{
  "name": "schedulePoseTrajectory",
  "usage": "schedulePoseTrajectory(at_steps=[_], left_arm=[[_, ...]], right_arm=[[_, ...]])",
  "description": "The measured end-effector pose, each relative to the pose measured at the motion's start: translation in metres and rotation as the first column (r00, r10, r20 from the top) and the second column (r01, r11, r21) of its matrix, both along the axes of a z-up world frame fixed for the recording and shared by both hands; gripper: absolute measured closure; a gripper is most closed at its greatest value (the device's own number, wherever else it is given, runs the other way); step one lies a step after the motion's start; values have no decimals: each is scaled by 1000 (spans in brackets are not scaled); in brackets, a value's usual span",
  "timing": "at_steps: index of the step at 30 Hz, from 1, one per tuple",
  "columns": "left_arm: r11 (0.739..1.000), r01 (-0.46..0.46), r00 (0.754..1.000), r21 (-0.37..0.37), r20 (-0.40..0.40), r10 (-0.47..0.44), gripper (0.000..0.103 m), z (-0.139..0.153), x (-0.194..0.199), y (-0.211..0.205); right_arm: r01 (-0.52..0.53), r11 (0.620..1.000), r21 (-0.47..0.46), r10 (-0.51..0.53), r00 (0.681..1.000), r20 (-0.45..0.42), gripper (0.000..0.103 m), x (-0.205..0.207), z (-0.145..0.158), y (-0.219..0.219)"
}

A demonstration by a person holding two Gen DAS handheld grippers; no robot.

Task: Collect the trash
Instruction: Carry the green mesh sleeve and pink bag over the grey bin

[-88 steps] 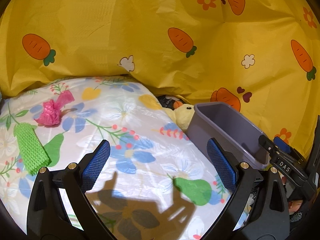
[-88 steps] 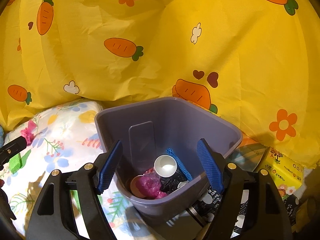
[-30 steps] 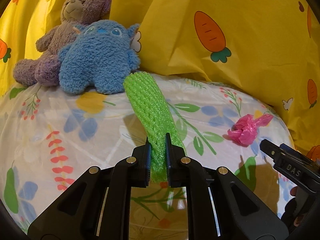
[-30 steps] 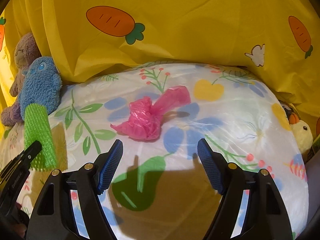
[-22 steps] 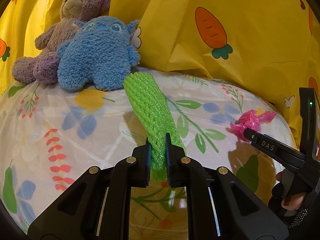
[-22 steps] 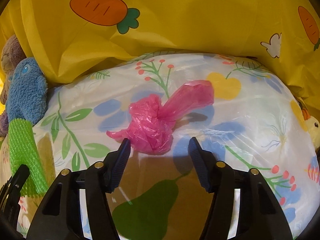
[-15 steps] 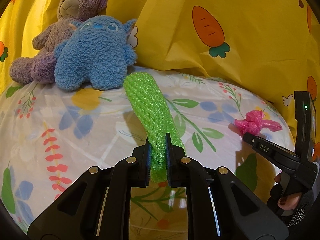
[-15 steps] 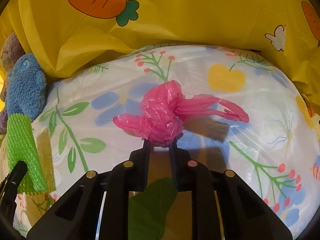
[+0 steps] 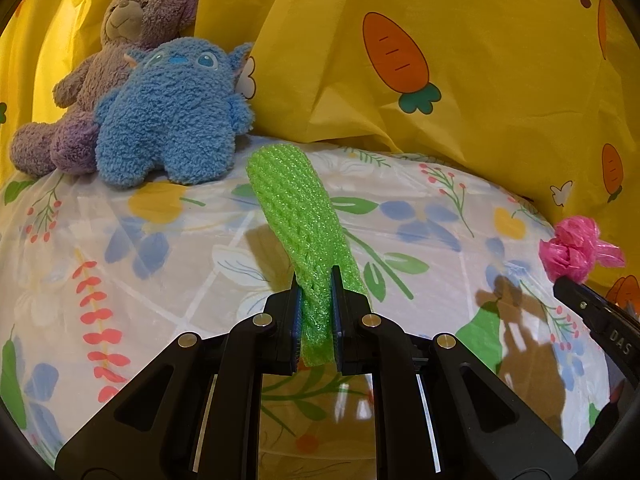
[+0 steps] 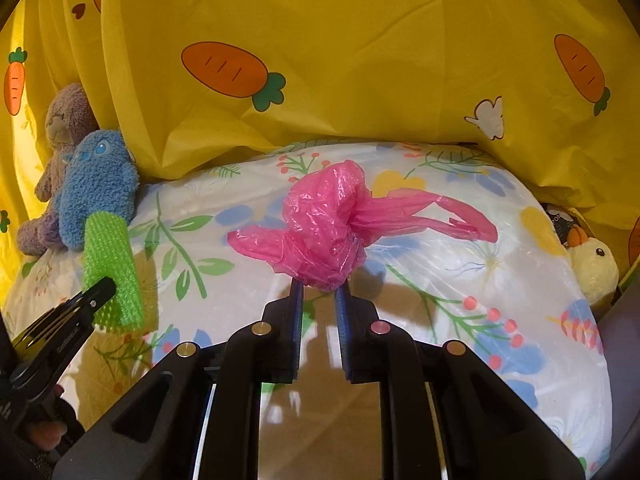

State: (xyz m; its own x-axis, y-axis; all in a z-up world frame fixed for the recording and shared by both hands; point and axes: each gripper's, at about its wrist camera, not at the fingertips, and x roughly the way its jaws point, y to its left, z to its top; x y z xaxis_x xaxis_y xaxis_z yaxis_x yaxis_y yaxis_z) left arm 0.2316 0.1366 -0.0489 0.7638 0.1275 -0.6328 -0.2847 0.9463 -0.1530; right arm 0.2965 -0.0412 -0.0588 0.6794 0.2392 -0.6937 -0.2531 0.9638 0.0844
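My left gripper (image 9: 314, 286) is shut on the near end of a green foam net sleeve (image 9: 297, 216), which sticks up and forward above the floral bed cover. The sleeve also shows in the right wrist view (image 10: 111, 261), held at the far left. My right gripper (image 10: 319, 290) is shut on a crumpled pink plastic bag (image 10: 328, 224) and holds it lifted off the cover. The bag also shows at the right edge of the left wrist view (image 9: 572, 250). The grey trash bin shows only as a sliver at the right edge of the right wrist view (image 10: 628, 320).
A blue plush toy (image 9: 172, 116) and a purple teddy bear (image 9: 120, 40) sit at the back left against the yellow carrot-print sheet (image 9: 460, 60). A yellow plush duck (image 10: 594, 264) lies at the right end of the floral cover (image 10: 480, 280).
My right gripper closed on the pink bag and lifted it off the cover. My left gripper stays shut on the green sleeve, which has risen slightly.
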Motion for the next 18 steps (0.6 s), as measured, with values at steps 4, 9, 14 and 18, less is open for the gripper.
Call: schedulePoseTrajectory(at_steps=[4,9,14,18], left_arm=[[999,53,999,-9,12,-53,92,5,-2,-13],[990,139,989,-17,53,-138,92,20,-14,-38],[973,231,968,7,96,-231,92,39,-35,-75],[950,310,943,22,121,-311,92,54,-53,-110]], right_arm=[[-5,1000,-11,5,999,41,86,-31,16,-25],[10,1000,-21,-8,996,87,86,-71,31,-62],[39,999,-21,-36,992,121,86,-101,38,-93],[65,998,-10,-63,990,127,86,-118,40,-116]])
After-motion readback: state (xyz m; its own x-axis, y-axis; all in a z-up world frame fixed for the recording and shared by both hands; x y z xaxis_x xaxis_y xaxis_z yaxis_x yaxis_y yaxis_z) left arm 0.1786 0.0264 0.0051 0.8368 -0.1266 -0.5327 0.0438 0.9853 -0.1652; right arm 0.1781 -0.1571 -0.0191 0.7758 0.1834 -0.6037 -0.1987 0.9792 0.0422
